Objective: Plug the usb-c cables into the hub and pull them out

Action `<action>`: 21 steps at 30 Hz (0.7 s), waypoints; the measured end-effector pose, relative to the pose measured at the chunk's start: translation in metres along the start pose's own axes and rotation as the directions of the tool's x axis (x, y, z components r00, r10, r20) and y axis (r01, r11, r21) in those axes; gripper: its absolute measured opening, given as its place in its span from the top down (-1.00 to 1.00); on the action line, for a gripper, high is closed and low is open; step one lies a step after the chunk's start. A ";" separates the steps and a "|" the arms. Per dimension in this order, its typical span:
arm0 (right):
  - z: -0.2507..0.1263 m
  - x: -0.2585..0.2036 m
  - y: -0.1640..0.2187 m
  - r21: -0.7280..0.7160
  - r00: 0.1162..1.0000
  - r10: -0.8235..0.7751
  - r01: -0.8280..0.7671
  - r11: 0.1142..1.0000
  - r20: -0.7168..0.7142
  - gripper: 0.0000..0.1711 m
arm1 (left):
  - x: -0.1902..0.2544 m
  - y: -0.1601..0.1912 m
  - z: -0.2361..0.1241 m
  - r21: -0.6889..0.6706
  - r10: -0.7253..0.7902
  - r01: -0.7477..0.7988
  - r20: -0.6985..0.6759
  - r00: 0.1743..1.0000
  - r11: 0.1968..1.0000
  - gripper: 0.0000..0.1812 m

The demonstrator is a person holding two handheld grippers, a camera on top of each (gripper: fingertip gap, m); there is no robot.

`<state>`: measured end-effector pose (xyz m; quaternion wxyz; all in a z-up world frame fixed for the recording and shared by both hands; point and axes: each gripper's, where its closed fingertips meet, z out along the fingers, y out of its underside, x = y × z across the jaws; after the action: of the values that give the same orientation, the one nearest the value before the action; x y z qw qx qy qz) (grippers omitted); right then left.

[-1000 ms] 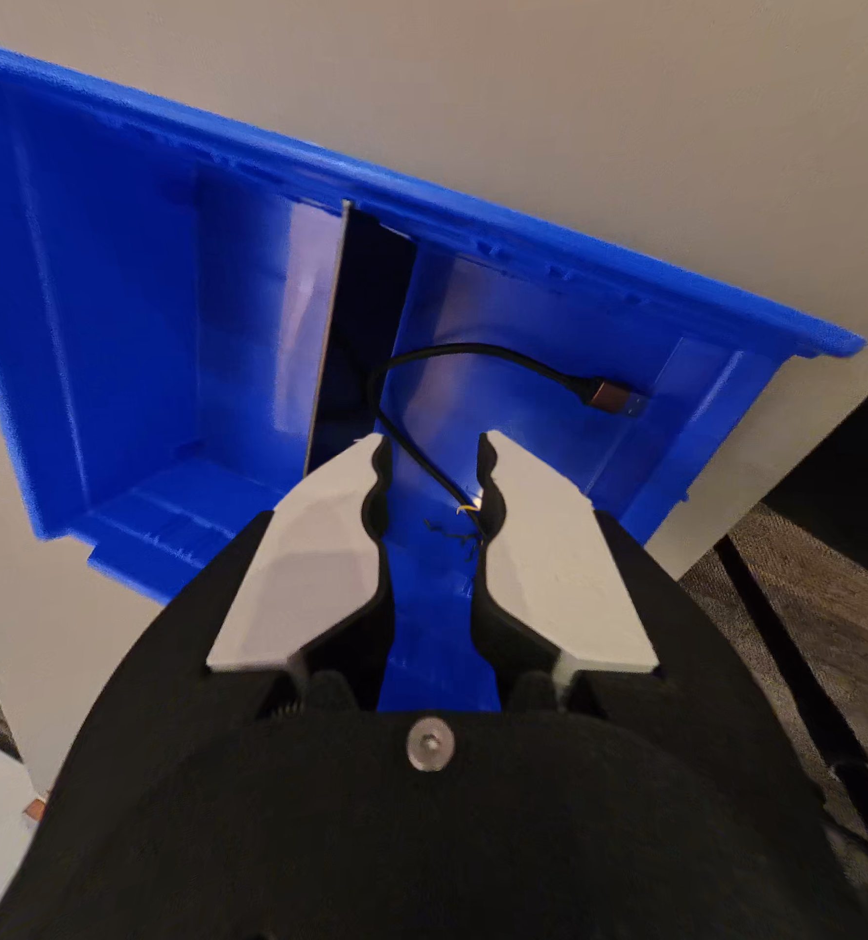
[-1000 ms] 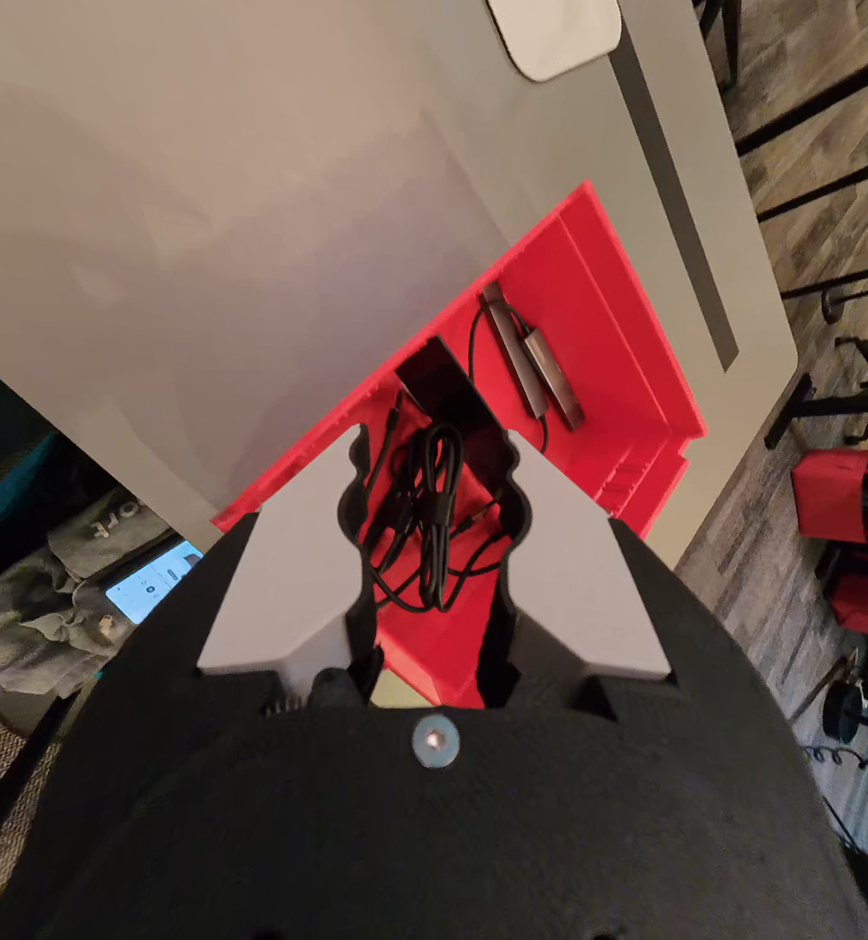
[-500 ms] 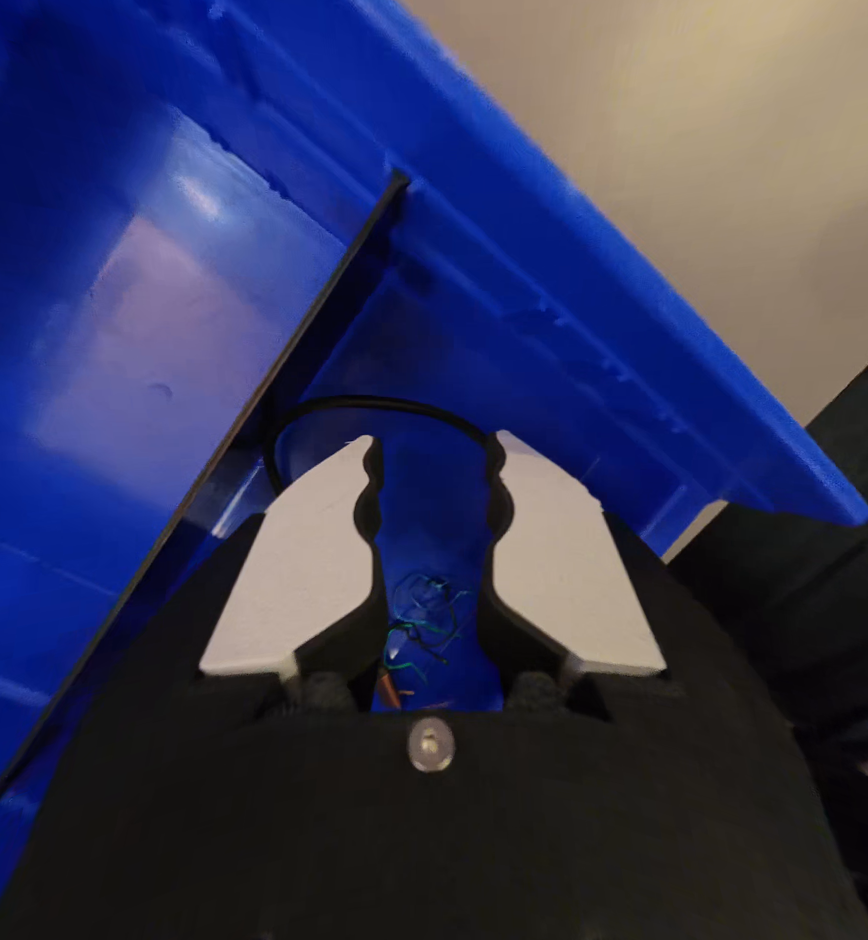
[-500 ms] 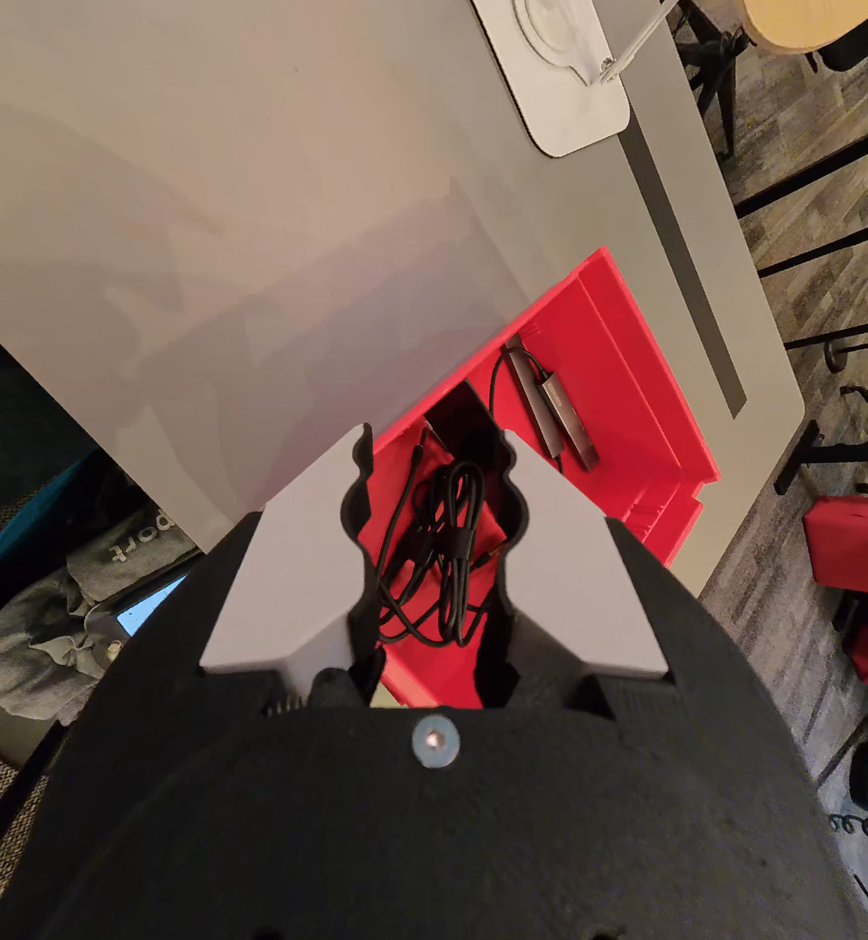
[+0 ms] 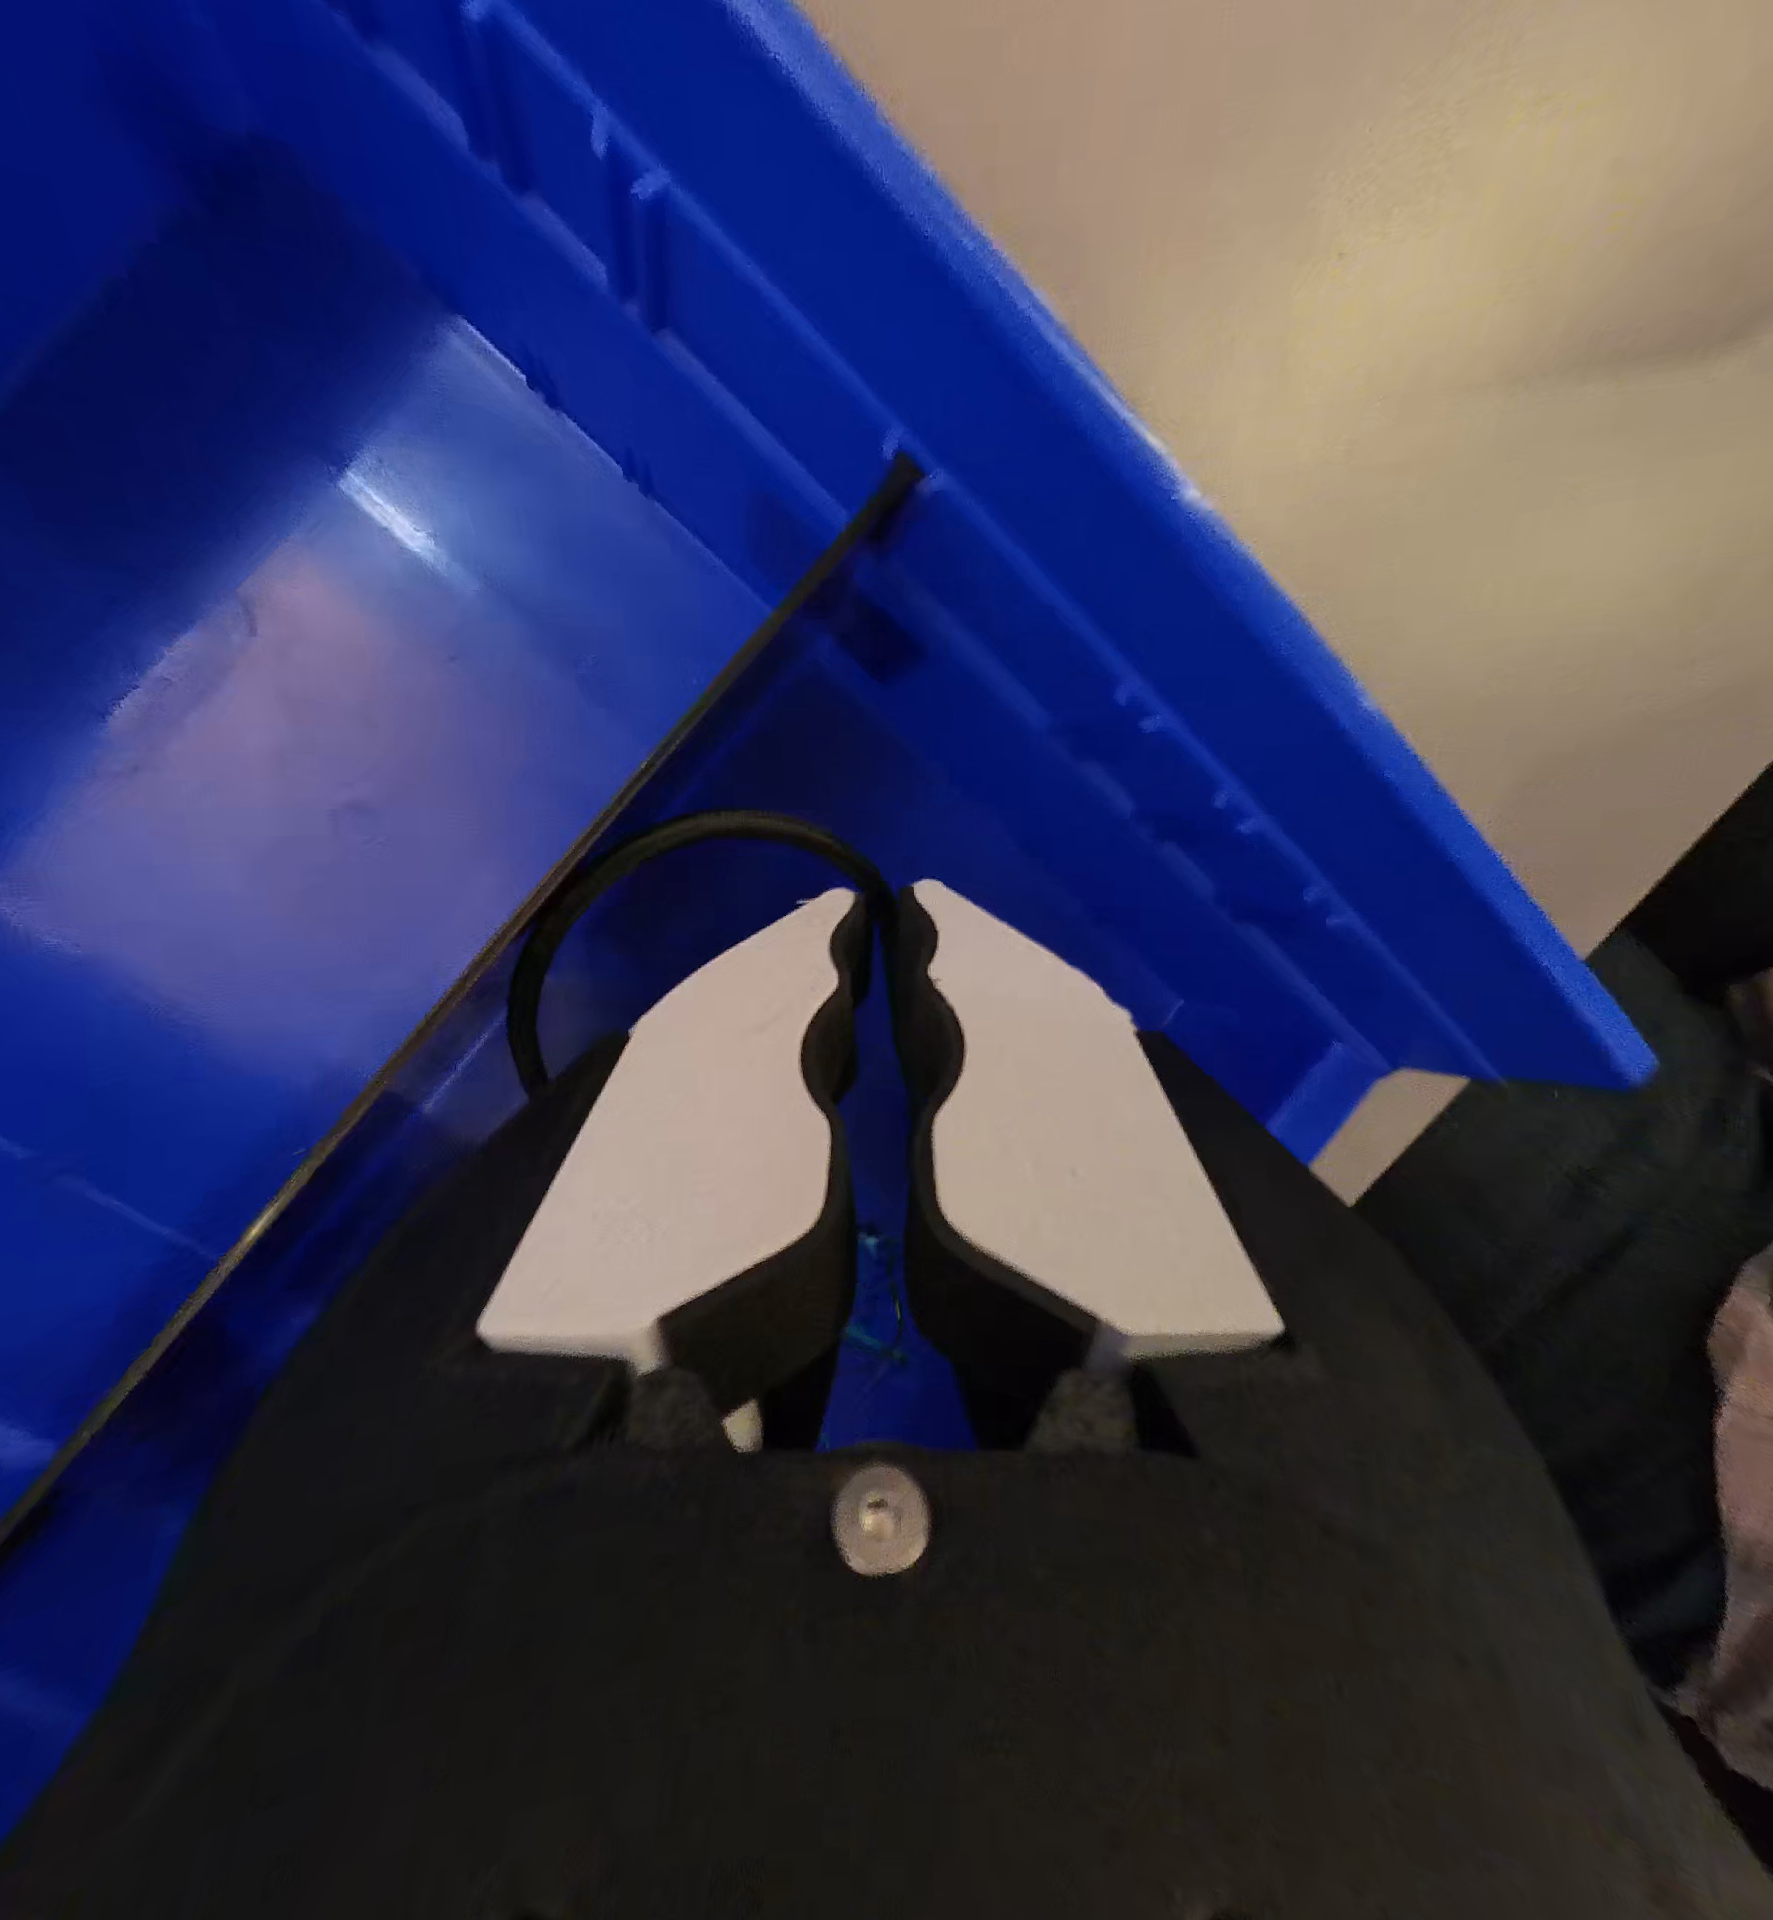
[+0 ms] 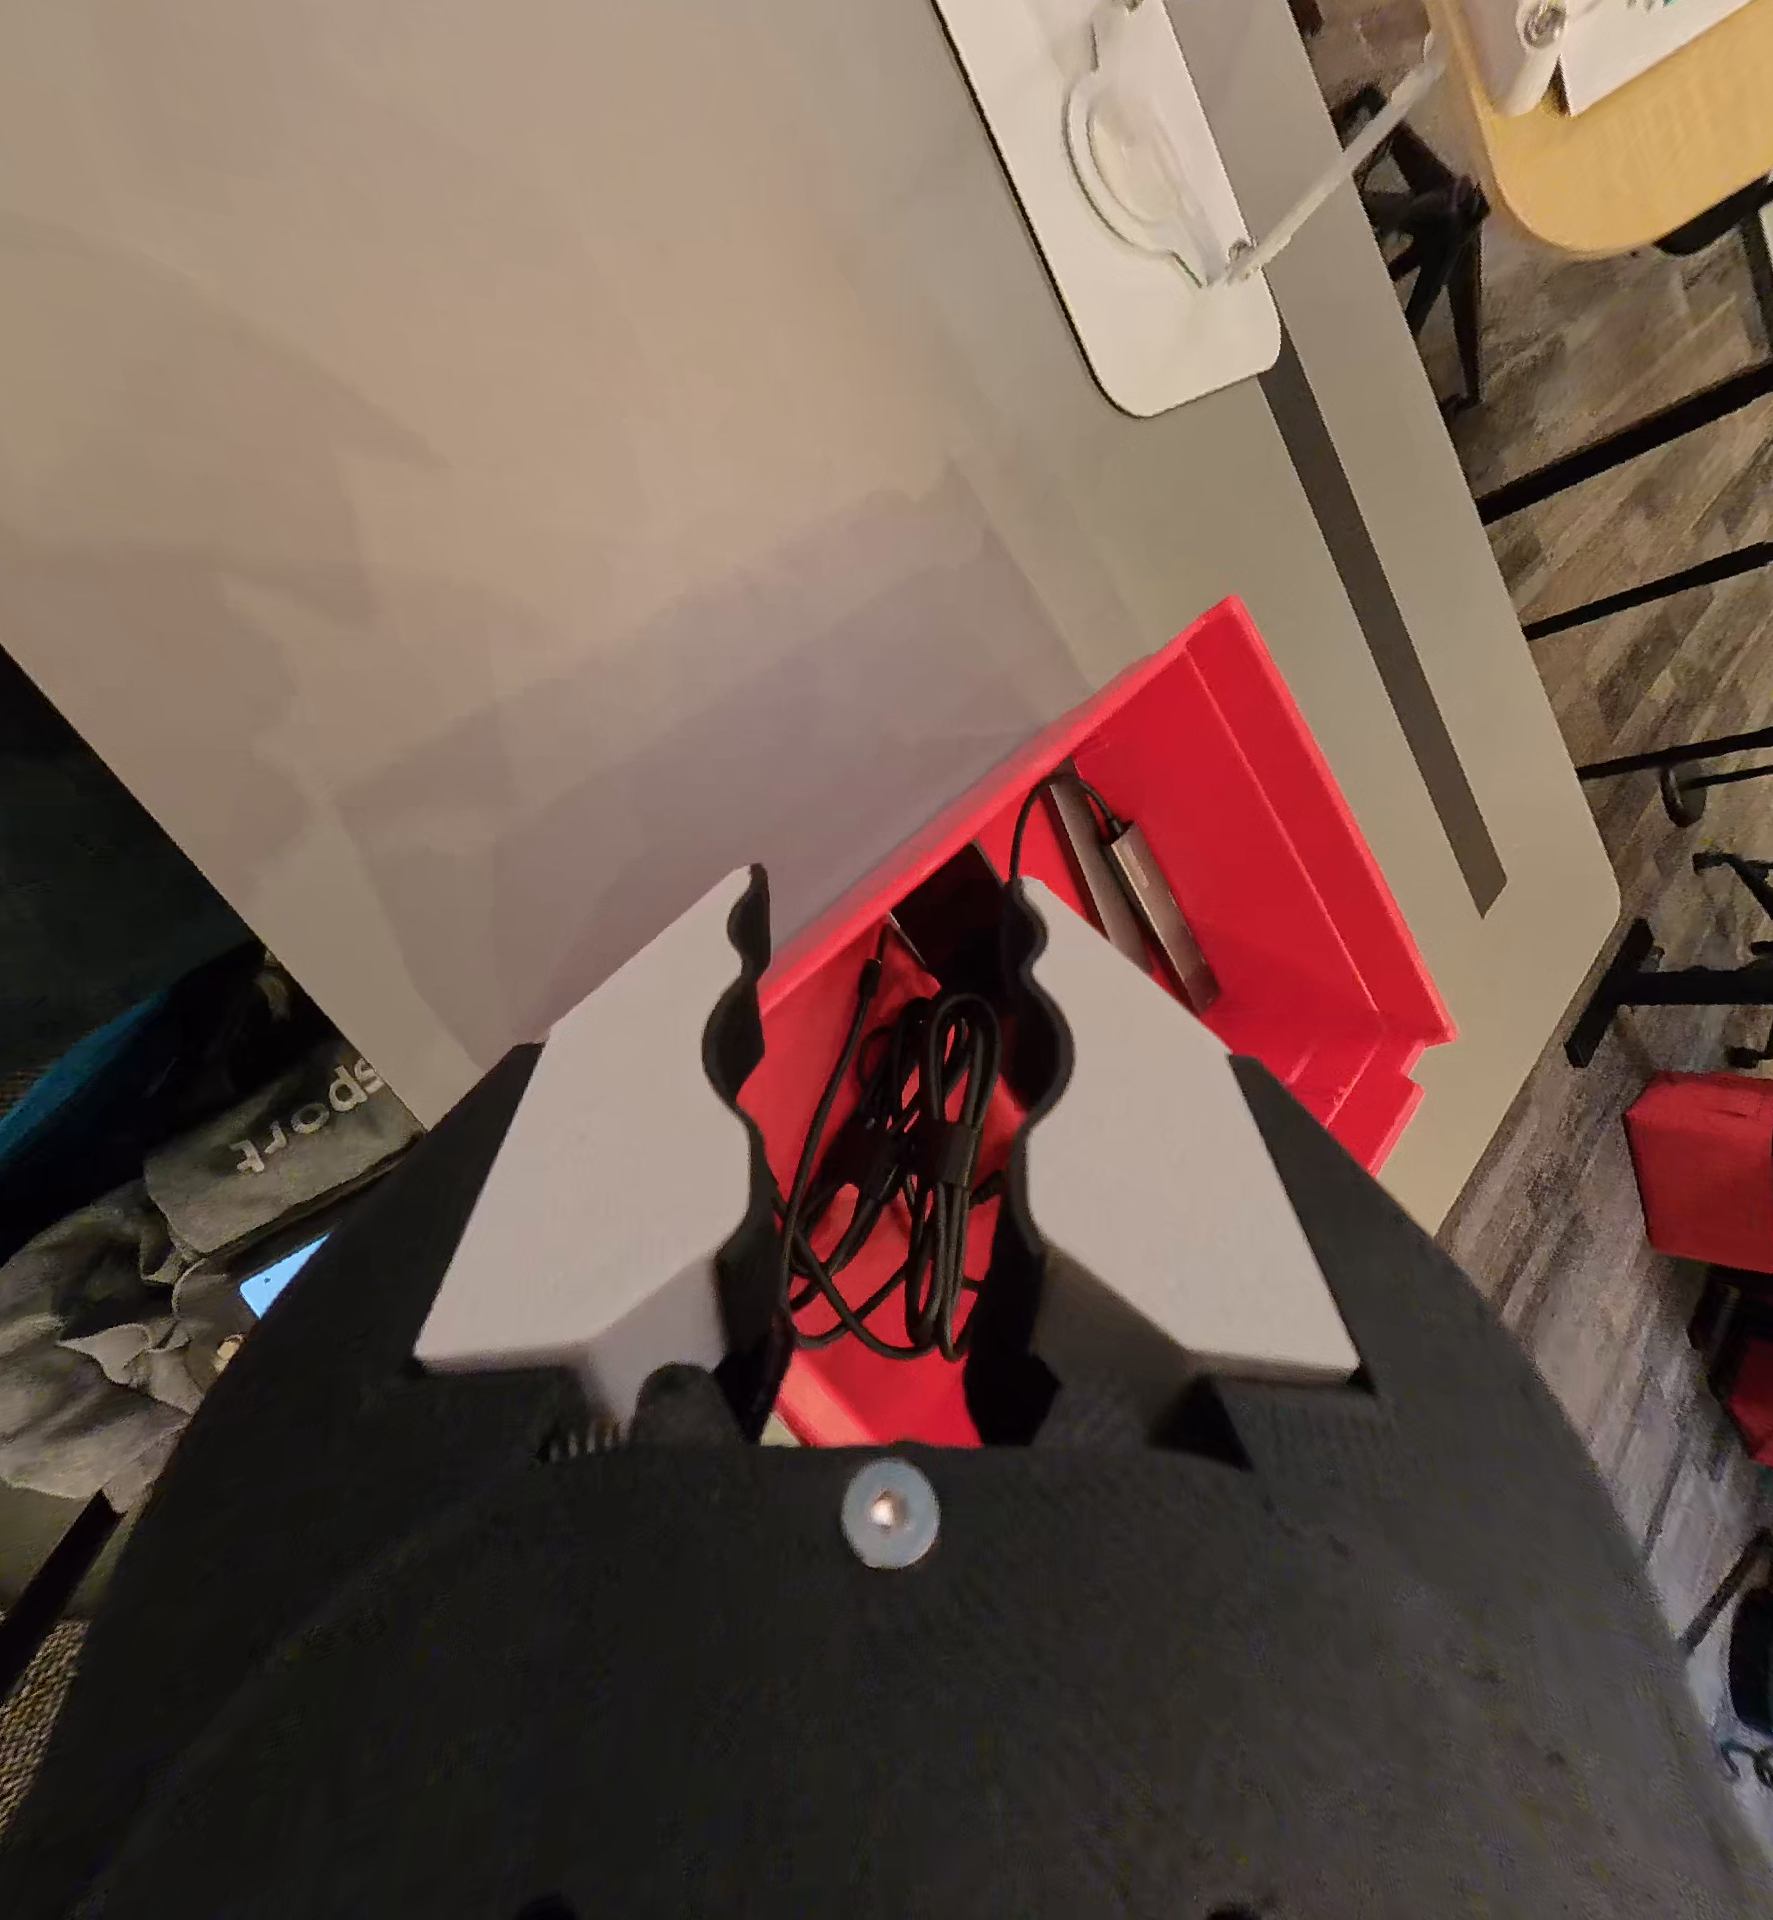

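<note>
Left wrist view puts me deep inside the blue bin [image 5: 653, 436], which sits on the pale tabletop [image 5: 1433, 312]. My left gripper [image 5: 880, 902] has its jaws drawn in to a narrow slit, and a thin black cable [image 5: 674, 836] is pinched between the tips. From there the cable arcs up and over toward the black divider [image 5: 508, 935] that crosses the bin on a slant, then drops behind the near finger. I cannot see either end of this cable. Low between the fingers, a few fine coloured strands [image 5: 877, 1309] lie on the bin floor.

In the right wrist view, my right gripper [image 6: 887, 894] hangs above the red bin [image 6: 1266, 862] with its jaws spread wide and nothing between them. Inside the red bin, a bundle of black usb-c cables [image 6: 913, 1164] lies in the near compartment, framed by the fingers. Past a dark divider panel [image 6: 949, 909], the slim grey hub [image 6: 1142, 904] lies along the bin floor with its own short lead curling back from its far end. The red bin rests near the edge of the grey table [image 6: 549, 416]; a white pad [image 6: 1121, 208] lies well beyond it.
</note>
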<state>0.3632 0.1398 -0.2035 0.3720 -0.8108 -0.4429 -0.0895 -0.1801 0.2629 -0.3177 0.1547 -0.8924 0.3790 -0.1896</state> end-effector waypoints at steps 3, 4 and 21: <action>-0.001 -0.005 -0.012 0.025 1.000 -0.021 0.021 0.999 0.009 0.51 | 0.002 -0.003 -0.018 0.019 0.035 -0.035 0.015 0.999 0.999 0.96; -0.001 -0.007 -0.017 0.035 0.999 -0.030 0.030 0.999 0.015 0.51 | 0.004 -0.004 -0.025 0.027 0.046 -0.046 0.022 0.999 0.999 0.96; 0.014 -0.055 -0.102 0.179 0.979 -0.190 0.174 0.968 0.077 0.46 | 0.052 -0.057 -0.097 0.177 0.271 -0.303 0.185 0.945 0.936 0.96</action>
<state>0.2484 0.1473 -0.1858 0.4093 -0.7350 -0.5386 -0.0468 -0.1560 0.2503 -0.1967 0.3004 -0.8190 0.4708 -0.1314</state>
